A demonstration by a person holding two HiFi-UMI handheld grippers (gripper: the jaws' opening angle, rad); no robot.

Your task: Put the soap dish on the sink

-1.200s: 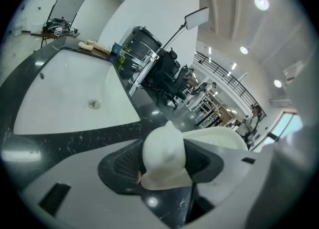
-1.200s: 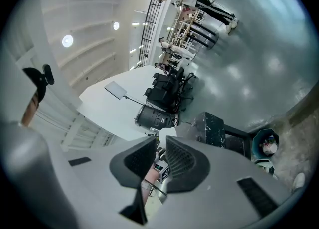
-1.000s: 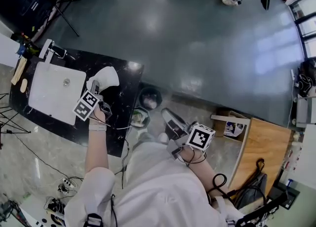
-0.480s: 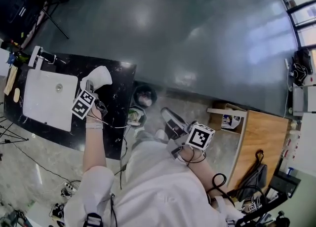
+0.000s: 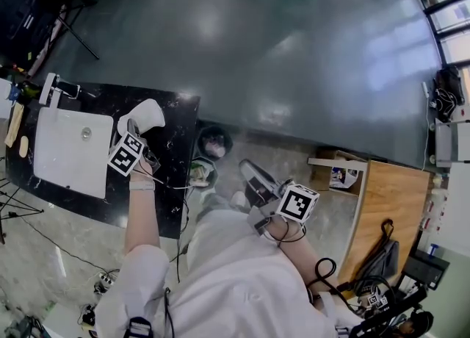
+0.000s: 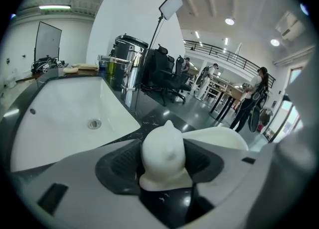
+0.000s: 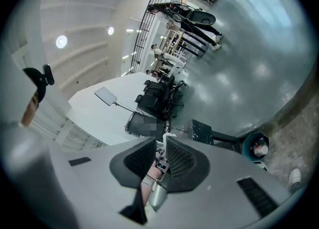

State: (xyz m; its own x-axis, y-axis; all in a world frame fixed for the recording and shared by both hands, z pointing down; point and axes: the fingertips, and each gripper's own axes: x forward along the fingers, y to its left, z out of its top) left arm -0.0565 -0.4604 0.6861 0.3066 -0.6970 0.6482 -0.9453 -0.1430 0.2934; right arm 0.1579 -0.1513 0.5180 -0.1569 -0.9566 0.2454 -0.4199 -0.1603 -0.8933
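The soap dish (image 6: 164,154) is white and sits right between your left gripper's (image 5: 138,132) jaws. The pads clamp a rounded knob of it from both sides, and the jaws stand wide to take it. The broader, flatter part of the dish spreads out ahead of the jaws and to their right. Under the dish you've got the black, white-veined counter (image 5: 173,154), not the basin. Whether the dish touches the counter top or hangs just above it, the views don't settle.

The sink (image 5: 67,154) lies to the left of that gripper, near but apart from it, with its white bowl and drain open to view. Its faucet (image 5: 53,88) stands on the rim farthest from the gripper.

Off the counter's other end, to the gripper's right, a round bin (image 5: 214,143) stands on the floor.

Your right gripper (image 7: 160,157) is well away from all this, held in close by your body. Its jaws are only a narrow slit apart and there's nothing between them — through the gap you just see your own left forearm.
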